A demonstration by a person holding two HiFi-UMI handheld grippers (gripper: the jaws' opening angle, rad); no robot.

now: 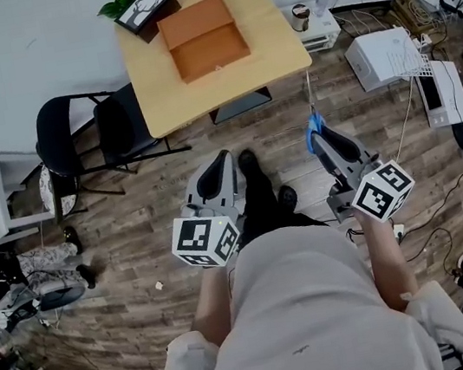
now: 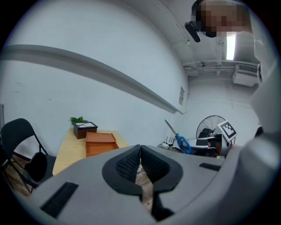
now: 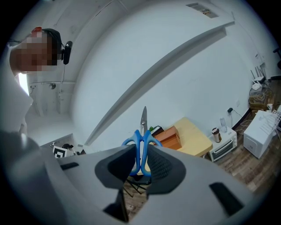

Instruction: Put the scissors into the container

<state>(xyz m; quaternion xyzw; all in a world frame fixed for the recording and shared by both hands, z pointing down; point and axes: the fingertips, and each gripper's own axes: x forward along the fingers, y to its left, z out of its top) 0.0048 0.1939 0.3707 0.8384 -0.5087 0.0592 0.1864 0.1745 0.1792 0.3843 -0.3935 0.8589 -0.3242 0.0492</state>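
The right gripper (image 3: 139, 154) has its jaws pressed on the blue handles of the scissors (image 3: 141, 143), and the grey blades stand out straight past the jaw tips. In the head view this gripper (image 1: 318, 135) is in the air over the wooden plank floor (image 1: 135, 240), a little before the table, with the scissors (image 1: 314, 122) pointing toward the near right corner of the table. The left gripper (image 2: 140, 151) has its two jaws together with nothing between them; it is held beside the other one, also above the floor. The table (image 1: 275, 49) is of light wood and stands against the white wall. On it lies the orange container (image 1: 202, 37), near the middle, and behind it, touching or almost touching, a black framed picture (image 1: 147, 9) with some green leaves at the far left corner. A black folding chair (image 1: 83, 139) stands at the left of the table. On the right, against the wall, a white toaster oven (image 1: 317, 31) sits on the floor, and further right there is a white box (image 1: 386, 57) among many cables. The scissors are well apart from the container.
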